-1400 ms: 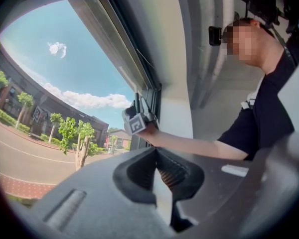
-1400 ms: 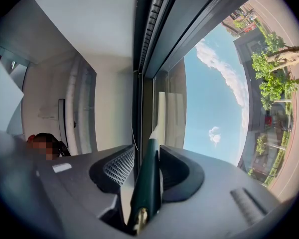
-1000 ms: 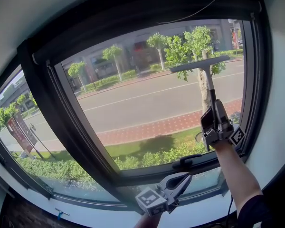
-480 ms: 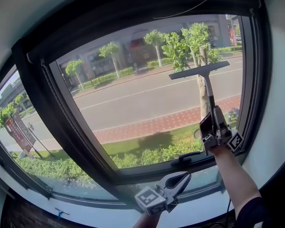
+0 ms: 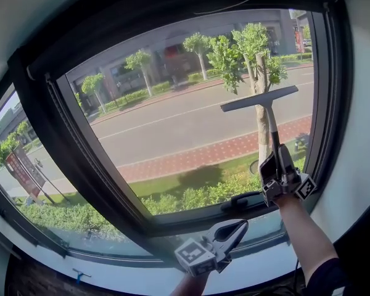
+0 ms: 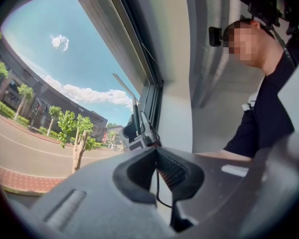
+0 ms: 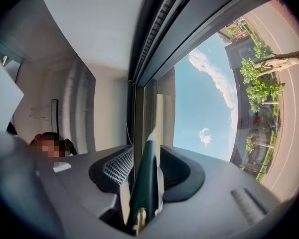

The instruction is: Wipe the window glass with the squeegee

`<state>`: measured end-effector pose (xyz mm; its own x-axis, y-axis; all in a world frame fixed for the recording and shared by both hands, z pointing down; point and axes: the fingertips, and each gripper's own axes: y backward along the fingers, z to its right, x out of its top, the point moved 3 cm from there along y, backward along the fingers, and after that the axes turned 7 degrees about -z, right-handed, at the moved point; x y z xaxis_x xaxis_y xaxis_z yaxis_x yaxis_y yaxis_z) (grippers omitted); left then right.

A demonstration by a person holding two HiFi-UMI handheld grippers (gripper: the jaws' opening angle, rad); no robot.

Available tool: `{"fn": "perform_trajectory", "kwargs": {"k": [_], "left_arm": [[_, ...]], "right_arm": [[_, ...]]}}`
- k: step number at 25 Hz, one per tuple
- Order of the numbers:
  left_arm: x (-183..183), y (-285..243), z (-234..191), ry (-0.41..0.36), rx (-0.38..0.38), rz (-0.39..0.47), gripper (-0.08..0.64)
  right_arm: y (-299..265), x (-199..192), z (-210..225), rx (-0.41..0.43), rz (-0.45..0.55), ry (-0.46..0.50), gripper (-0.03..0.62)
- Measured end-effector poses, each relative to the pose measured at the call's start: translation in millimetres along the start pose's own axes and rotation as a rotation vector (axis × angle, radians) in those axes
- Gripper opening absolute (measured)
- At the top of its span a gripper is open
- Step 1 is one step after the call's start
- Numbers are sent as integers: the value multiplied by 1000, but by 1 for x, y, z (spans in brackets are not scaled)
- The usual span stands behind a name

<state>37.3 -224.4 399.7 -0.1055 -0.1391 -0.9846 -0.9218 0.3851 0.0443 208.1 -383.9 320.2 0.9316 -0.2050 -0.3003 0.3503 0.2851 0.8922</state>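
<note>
R gripper (image 5: 277, 163) is clamping the squeegee (image 5: 259, 98) by its handle, blade sitting against the window glass (image 5: 185, 128) on the pane's right side; L gripper (image 5: 237, 229) is hanging low by the frame (image 5: 191, 224), jaws together, nothing in them; stroke prob. needs even pressure, blade level, full edge on glass, pulling straight down.

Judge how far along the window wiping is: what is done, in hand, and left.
Done: the right gripper is shut on the squeegee, with its blade against the window glass at mid-height on the right. In hand: that stroke; the left gripper hangs shut and empty. Left: probably the pane below and leftward; no streaks show what is already wiped.
</note>
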Motion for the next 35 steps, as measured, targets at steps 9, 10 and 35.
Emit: {"fn": "perform_trajectory", "kwargs": {"k": [9, 10, 35], "left_arm": [[-8, -2, -2, 18, -2, -11, 3], [-8, -2, -1, 19, -3, -11, 2], [-5, -6, 6, 33, -35, -26, 3]], "right_arm": [[32, -7, 3, -39, 4, -4, 169], [35, -8, 3, -44, 5, -5, 169], [100, -24, 5, -196, 39, -46, 160]]}}
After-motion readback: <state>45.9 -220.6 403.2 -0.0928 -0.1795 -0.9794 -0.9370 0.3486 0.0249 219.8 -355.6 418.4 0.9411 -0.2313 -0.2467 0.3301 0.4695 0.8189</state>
